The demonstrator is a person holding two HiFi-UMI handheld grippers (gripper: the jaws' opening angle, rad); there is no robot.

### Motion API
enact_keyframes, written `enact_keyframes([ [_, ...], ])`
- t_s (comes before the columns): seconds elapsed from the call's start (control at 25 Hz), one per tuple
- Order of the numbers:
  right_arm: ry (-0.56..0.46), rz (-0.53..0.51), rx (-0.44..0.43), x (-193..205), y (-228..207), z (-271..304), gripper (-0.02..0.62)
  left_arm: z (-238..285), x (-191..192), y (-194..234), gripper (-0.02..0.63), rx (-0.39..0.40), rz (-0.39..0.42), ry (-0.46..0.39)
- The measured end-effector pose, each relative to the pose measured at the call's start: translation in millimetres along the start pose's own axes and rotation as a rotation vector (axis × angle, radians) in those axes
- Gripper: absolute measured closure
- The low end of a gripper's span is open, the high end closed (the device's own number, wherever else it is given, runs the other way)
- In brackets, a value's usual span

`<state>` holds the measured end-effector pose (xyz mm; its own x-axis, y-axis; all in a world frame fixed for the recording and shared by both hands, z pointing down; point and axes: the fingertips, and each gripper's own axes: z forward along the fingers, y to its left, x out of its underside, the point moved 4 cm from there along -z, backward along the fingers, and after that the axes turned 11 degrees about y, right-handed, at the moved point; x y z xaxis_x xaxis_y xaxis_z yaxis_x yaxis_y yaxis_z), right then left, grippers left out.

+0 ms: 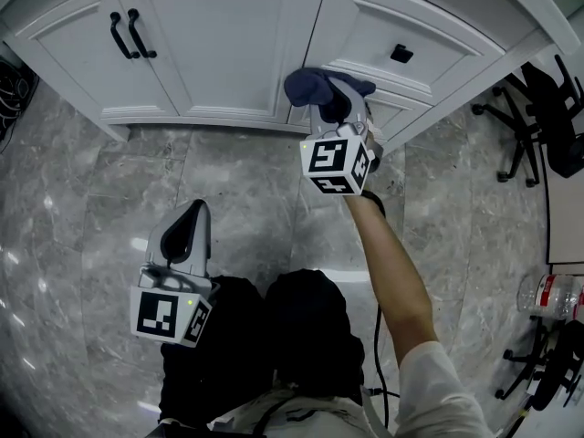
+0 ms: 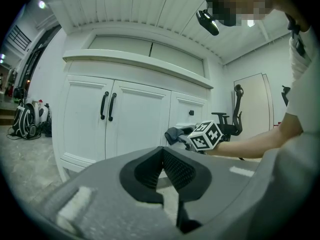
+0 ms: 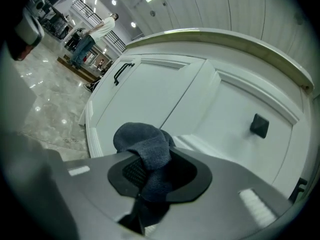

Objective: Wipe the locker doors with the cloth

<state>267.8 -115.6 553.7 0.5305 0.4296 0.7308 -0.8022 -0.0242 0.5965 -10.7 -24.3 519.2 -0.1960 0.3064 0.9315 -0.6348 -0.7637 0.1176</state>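
Observation:
My right gripper is shut on a dark blue cloth and holds it in front of the white cabinet, just right of the double locker doors with black handles. In the right gripper view the cloth bunches out between the jaws, close to the seam between a door and the drawer panel; whether it touches I cannot tell. My left gripper hangs low over the floor, away from the cabinet, shut with nothing in it. The left gripper view shows its pads meeting and the cloth beyond.
A drawer with a black knob sits above the cloth. Office chairs stand at the right, and a plastic bottle lies near the right edge. Grey marble floor spreads before the cabinet. Bags stand far left.

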Motion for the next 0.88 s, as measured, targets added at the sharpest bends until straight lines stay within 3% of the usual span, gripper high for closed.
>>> enact_keyframes([
  [0.48,0.125,-0.003,-0.125,62.0,64.4,34.9,0.511,-1.3,6.6,10.3,0.604,-0.025,-0.015,0.010],
  [0.88,0.207,0.040,-0.233,84.4,109.5,57.7,0.511,2.9,17.2,20.0,0.604,-0.050,-0.029,0.024],
])
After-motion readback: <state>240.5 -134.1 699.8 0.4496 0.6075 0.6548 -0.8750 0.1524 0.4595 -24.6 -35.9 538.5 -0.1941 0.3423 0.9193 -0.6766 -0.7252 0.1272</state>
